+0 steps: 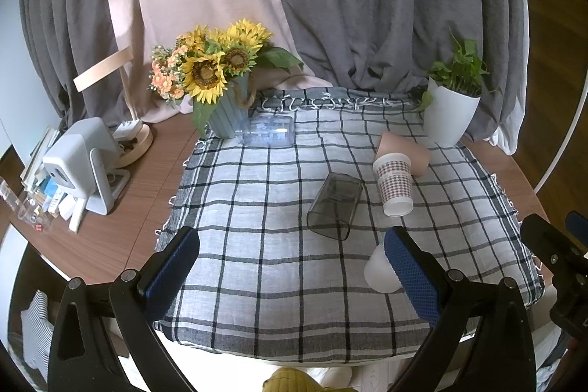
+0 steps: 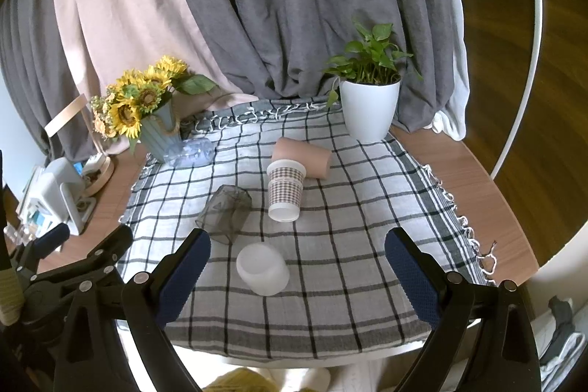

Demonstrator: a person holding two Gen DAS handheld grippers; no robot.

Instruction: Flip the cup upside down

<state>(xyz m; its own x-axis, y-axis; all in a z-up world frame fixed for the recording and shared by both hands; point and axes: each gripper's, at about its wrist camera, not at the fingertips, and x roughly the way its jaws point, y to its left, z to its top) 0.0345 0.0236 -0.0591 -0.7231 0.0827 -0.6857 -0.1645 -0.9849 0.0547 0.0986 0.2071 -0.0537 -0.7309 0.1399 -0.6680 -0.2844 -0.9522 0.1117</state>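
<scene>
Meanwhile both the left gripper and right gripper hung spread and empty near the frosted white cup, which sat on the checked cloth.

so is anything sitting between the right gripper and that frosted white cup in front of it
Nothing visible does. The frosted white cup sits on the checked cloth just ahead of the open right gripper, toward its left finger, with bare cloth between. The smoky cup and patterned paper cup lie farther back, beyond it.
</scene>
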